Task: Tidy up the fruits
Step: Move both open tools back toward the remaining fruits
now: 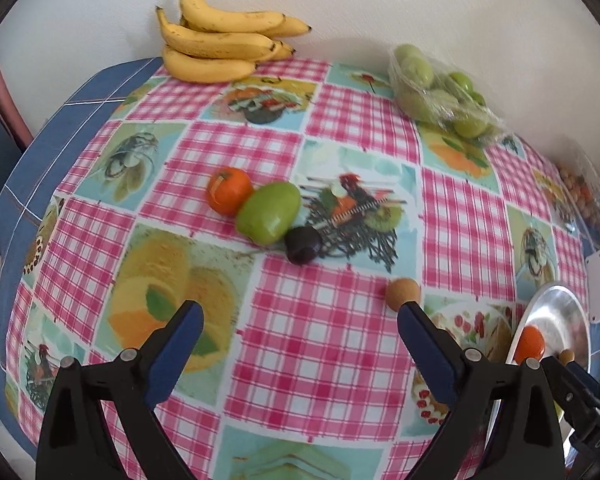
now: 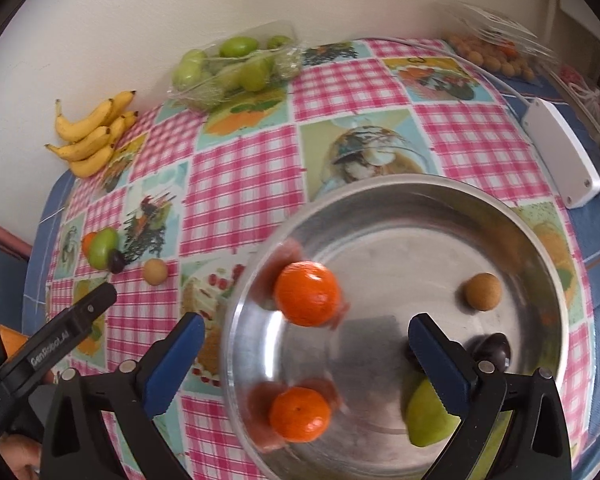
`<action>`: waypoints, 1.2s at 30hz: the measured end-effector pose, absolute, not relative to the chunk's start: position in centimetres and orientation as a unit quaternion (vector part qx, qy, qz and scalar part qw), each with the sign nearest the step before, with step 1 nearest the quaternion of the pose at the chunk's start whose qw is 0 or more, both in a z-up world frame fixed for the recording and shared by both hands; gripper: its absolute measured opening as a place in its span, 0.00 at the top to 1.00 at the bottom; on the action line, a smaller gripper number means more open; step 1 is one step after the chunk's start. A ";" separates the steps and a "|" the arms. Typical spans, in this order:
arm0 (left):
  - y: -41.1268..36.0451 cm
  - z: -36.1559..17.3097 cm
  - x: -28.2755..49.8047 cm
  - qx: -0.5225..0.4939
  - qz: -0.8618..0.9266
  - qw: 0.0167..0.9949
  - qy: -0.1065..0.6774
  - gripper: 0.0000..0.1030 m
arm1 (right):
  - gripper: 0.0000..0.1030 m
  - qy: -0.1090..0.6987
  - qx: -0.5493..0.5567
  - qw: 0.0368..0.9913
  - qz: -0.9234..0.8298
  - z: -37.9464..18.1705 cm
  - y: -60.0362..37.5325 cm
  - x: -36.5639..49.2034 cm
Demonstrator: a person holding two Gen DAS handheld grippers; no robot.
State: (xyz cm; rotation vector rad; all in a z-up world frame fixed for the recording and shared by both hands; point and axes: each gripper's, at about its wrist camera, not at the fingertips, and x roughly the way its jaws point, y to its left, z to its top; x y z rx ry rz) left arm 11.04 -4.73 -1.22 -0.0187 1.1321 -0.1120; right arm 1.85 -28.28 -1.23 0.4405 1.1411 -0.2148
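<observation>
My left gripper (image 1: 300,334) stands wide open over the checked tablecloth with nothing between its fingers. Beyond it an orange (image 1: 228,196), a green fruit (image 1: 269,213) and a dark plum (image 1: 303,245) lie touching in a row. A small brown fruit (image 1: 403,293) sits at the tip of the right finger. My right gripper (image 2: 306,346) hangs open above the metal bowl (image 2: 380,186). The bowl holds two oranges (image 2: 306,299) (image 2: 300,413), a brown fruit (image 2: 482,291), a plum (image 2: 494,350) and a green fruit (image 2: 428,420).
A bunch of bananas (image 1: 220,40) lies against the wall at the back left. A plastic pack of green fruits (image 1: 440,88) sits at the back right. A white box (image 2: 560,152) and a clear tub of small fruits (image 2: 496,56) are beyond the bowl.
</observation>
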 end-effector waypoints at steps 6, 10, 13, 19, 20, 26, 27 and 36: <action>-1.8 -1.0 12.2 -0.045 -0.042 0.841 0.538 0.05 | 0.00 0.517 0.195 0.830 -0.077 -0.1 -26.2 3.0; 0.1 -0.7 12.7 -0.076 -0.038 0.840 0.536 0.05 | 0.00 0.513 0.176 0.838 -0.063 0.3 -24.5 3.8; 1.2 -0.5 13.0 -0.092 -0.035 0.839 0.535 0.05 | 0.00 0.515 0.171 0.838 -0.057 0.4 -23.7 4.2; 2.6 -0.1 13.3 -0.114 -0.039 0.841 0.528 0.05 | 0.00 0.516 0.157 0.842 -0.035 0.6 -21.9 5.2; 2.7 -0.1 13.4 -0.114 -0.040 0.841 0.527 0.05 | 0.00 0.517 0.159 0.841 -0.030 0.5 -21.6 5.5; 2.8 0.1 13.9 -0.104 -0.054 0.851 0.511 0.05 | 0.00 0.527 0.128 0.840 -0.022 -0.2 -19.1 7.3; 2.8 0.2 14.0 -0.108 -0.055 0.852 0.509 0.05 | 0.00 0.525 0.123 0.842 -0.022 -0.2 -18.9 7.5; 2.2 0.3 14.8 -0.105 -0.065 0.857 0.500 0.05 | 0.12 0.534 0.110 0.838 0.008 -2.1 -16.5 10.3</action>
